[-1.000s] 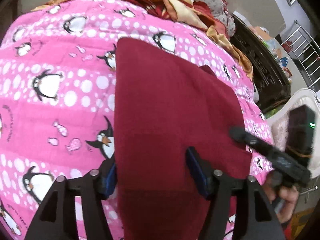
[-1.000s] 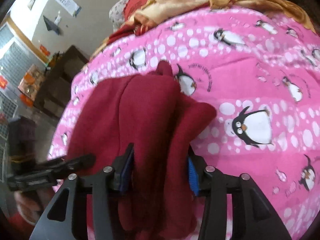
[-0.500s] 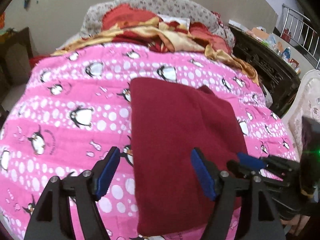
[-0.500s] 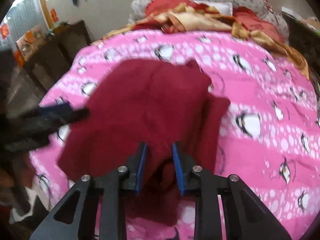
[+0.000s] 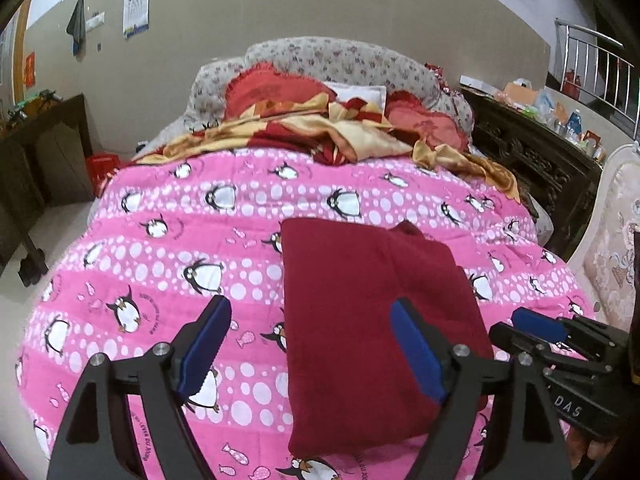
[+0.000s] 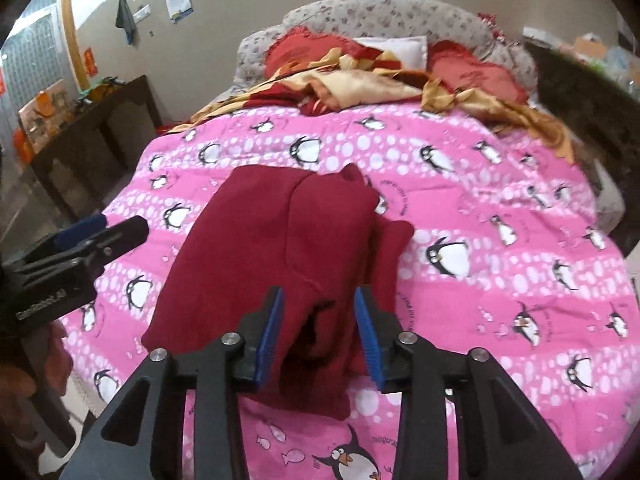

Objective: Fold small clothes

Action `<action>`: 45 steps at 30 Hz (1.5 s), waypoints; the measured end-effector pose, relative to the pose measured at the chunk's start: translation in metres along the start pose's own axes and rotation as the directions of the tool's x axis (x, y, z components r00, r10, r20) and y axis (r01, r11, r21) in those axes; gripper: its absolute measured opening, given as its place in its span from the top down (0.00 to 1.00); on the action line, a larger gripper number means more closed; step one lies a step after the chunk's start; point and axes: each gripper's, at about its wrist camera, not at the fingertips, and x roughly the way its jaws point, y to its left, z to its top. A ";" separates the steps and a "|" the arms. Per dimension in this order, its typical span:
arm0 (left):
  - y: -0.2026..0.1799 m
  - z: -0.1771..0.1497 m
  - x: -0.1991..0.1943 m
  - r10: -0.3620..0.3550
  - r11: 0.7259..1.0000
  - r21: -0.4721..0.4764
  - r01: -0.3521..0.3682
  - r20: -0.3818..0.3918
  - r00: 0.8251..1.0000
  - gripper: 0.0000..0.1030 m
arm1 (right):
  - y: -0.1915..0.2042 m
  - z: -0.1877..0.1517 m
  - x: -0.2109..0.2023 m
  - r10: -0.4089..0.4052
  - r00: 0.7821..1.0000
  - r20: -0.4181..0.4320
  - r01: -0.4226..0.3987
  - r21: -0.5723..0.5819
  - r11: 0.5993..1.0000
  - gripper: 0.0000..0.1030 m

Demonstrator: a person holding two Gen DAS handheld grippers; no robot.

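On pink penguin-print quilt (image 5: 160, 248), folded dark-red fleece garment (image 5: 368, 320) lies released; left gripper (image 5: 312, 348) and right gripper (image 6: 320, 336) both open, jaws just widened, lifted clear.

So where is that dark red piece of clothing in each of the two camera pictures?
Left wrist view: the dark red garment lies right of centre on the pink penguin quilt, running down to the lower edge.
Right wrist view: the garment lies centre-left, bunching up towards the near end.
Shared landmark: the floral headboard at the far end of the bed.
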 end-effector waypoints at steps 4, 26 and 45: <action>-0.002 0.001 -0.009 -0.011 1.000 0.009 0.011 0.013 1.000 0.16 | 0.003 0.001 -0.003 0.003 1.000 0.011 -0.003 0.024 1.000 0.49; 0.004 -0.001 -0.016 0.021 1.000 0.009 -0.022 0.037 0.999 0.16 | 0.014 0.006 -0.002 -0.010 1.000 0.017 0.009 0.057 0.998 0.42; 0.002 -0.003 -0.007 0.020 1.000 0.014 -0.020 0.023 1.000 0.16 | 0.011 0.005 0.003 -0.007 1.000 0.002 0.007 0.075 0.997 0.42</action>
